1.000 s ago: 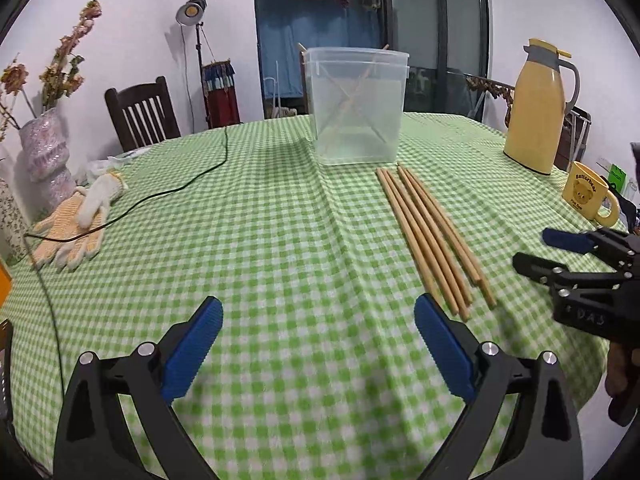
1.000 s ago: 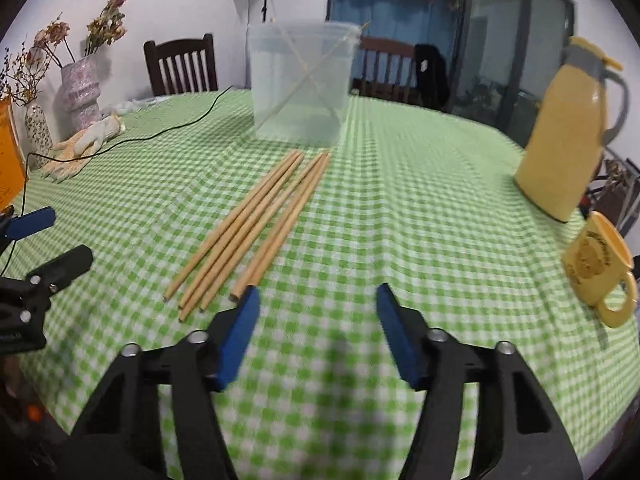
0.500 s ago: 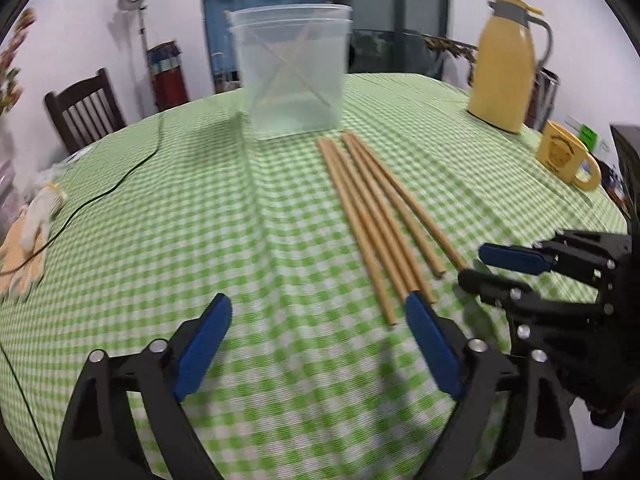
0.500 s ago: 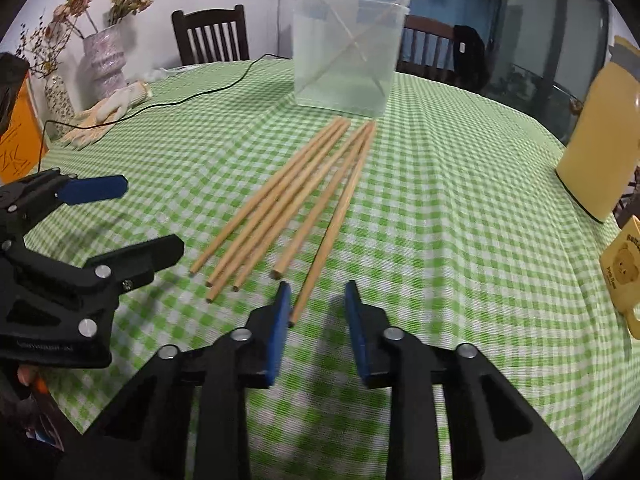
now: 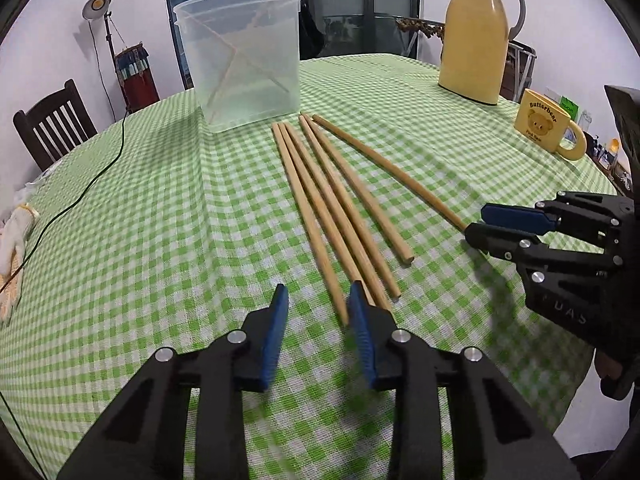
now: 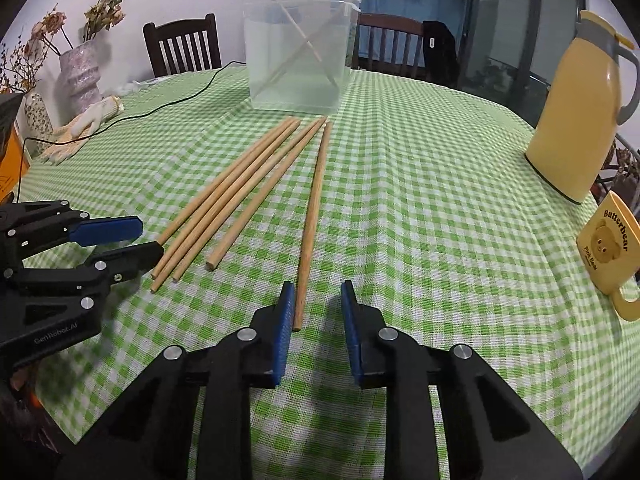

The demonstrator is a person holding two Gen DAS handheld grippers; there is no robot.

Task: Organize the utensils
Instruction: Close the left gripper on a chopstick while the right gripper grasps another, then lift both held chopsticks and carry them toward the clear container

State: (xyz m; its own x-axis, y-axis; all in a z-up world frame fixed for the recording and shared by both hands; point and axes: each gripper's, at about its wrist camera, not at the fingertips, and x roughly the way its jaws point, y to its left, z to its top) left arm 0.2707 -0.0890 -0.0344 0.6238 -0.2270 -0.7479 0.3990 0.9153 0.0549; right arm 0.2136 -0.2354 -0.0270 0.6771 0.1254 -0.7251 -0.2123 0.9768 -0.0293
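Observation:
Several long wooden chopsticks (image 5: 332, 208) lie side by side on the green checked tablecloth, also in the right wrist view (image 6: 240, 188). A clear plastic container (image 5: 244, 72) with a few thin sticks inside stands behind them (image 6: 298, 52). My left gripper (image 5: 318, 300) is partly open, its tips at the near ends of the leftmost chopsticks. My right gripper (image 6: 316, 292) is partly open, with the near end of the rightmost chopstick (image 6: 312, 208) just inside its left finger. Neither grips anything.
A yellow thermos jug (image 5: 476, 36) and a yellow bear mug (image 5: 548, 124) stand to the right. A black cable (image 5: 100, 168), work gloves (image 6: 84, 124) and a vase of dried flowers (image 6: 80, 76) are on the left. Wooden chairs stand behind the table.
Both grippers have moved in to the near ends of the chopsticks. The left jaws have narrowed from wide open. The rightmost chopstick has shifted apart from the bundle.

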